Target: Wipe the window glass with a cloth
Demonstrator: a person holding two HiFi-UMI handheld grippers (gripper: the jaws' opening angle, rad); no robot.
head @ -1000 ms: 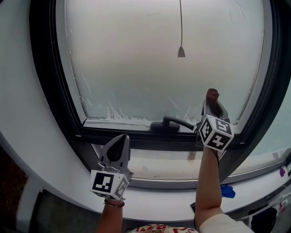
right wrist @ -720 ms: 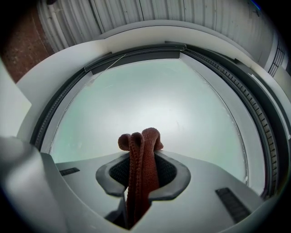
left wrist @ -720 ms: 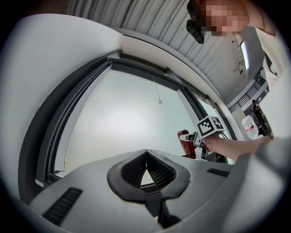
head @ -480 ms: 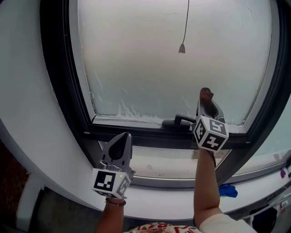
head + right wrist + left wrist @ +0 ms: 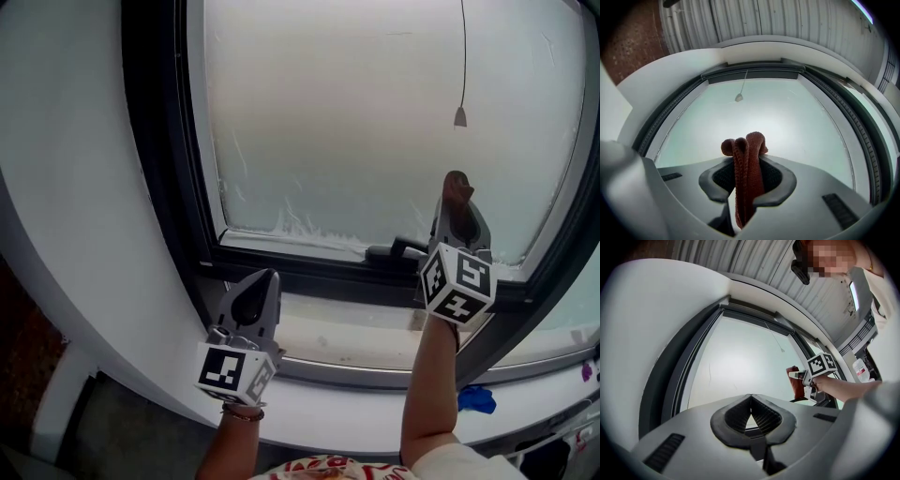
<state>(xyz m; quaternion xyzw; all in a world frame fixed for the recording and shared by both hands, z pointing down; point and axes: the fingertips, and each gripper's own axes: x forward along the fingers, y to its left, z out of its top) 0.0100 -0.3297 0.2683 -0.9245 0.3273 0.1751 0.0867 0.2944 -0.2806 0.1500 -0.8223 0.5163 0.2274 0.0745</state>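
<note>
View swung left; right gripper [image 5: 457, 208] clamps cloth [image 5: 746, 152], perhaps touching glass [image 5: 356, 122].

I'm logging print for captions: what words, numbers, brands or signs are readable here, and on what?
No readable text anywhere.
Cube on left gripper: square marker pattern, no letters.
Cube on right gripper: the same.
Cloth, window glass: no print.
Bottle at the left gripper view's right edge: label too small to read.

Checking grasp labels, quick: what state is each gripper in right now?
Left gripper: closed, holding nothing.
Right gripper: closed on the red cloth.
</note>
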